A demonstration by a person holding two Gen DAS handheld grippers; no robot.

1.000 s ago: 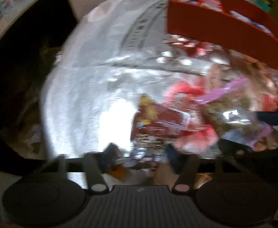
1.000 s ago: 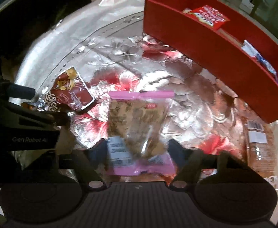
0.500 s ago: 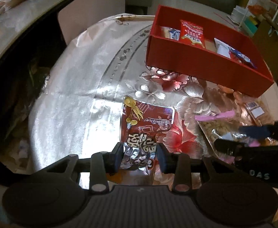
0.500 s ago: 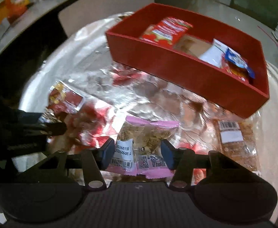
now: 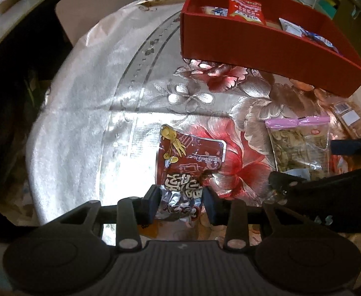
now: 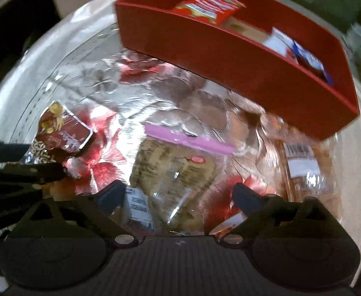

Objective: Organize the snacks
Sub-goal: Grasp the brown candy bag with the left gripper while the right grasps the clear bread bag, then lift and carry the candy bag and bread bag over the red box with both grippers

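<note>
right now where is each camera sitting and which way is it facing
Left wrist: on the left hand-held gripper, looking steeply down at the table; its fingers pinch the red packet; the right hand-held gripper's dark body shows at the right edge.
Right wrist: on the right hand-held gripper, facing down; jaws just opened, wide around the pink-topped bag.
Shared: both packets, the red box, the flowered cloth.

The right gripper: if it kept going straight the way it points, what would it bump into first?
Probably the clear snack bag with the pink strip. It lies on the tablecloth between the right gripper's wide-open jaws, which have just been opening.
</note>
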